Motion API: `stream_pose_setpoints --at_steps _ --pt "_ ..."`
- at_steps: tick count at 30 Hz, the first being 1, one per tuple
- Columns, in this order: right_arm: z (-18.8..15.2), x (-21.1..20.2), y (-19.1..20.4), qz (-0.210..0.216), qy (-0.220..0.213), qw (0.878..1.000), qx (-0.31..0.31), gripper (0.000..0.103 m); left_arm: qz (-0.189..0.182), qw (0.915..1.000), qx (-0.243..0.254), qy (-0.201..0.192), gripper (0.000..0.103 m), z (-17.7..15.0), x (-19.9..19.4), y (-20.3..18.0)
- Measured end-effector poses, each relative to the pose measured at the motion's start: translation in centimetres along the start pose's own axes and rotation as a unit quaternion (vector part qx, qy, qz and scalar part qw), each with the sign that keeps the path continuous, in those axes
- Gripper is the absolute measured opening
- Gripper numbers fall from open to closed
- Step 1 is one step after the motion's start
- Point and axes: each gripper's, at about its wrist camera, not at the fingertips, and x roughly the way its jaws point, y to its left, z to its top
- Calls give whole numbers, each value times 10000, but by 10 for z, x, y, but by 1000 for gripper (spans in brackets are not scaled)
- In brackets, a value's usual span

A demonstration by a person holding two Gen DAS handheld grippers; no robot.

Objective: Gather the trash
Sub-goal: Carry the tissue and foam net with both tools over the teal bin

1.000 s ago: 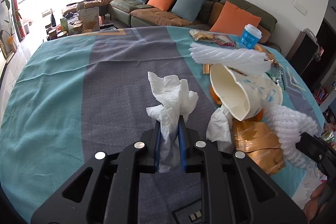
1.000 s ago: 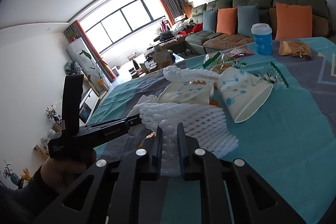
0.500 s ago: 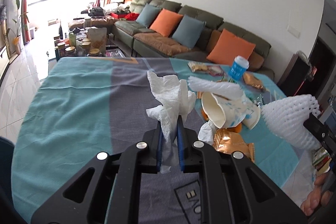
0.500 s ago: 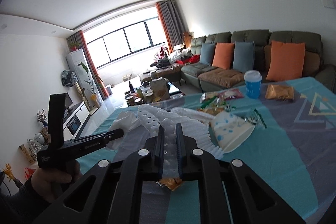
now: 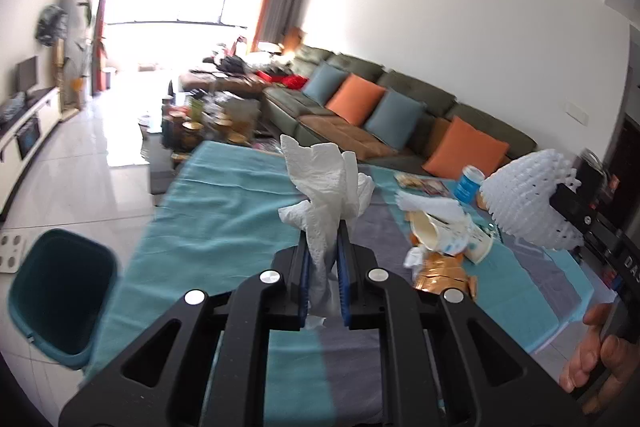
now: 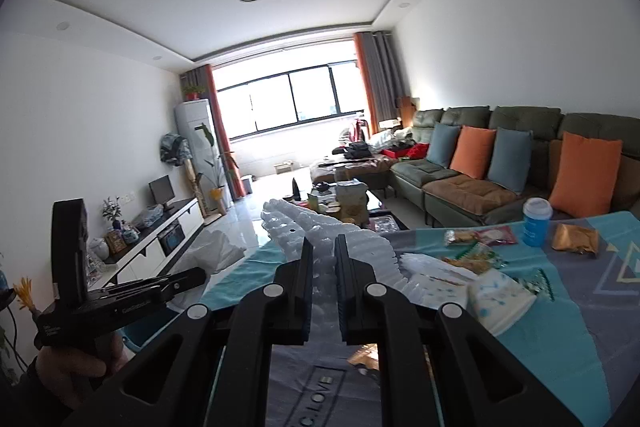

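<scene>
Between left gripper (image 5: 323, 245) jaws, crumpled tissue (image 5: 326, 187), pinched, sticking upward

both wrist views look forward over the table (image 5: 224, 211) toward the sofa (image 6: 472, 163).

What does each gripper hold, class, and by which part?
Left gripper: crumpled white paper tissue, pinched at its lower end. Right gripper: white foam fruit net, clamped near its middle.
</scene>
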Motion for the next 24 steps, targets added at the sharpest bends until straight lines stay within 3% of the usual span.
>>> stream_pose_setpoints --at_steps 12,24 --pt "12 33 89 1209 -44 9920 -361 9 898 9928 -317 -726 12 -8 -107 57" --pt "11 77 179 2542 304 9654 -499 9 1860 9752 -650 -1007 12 -29 -197 130"
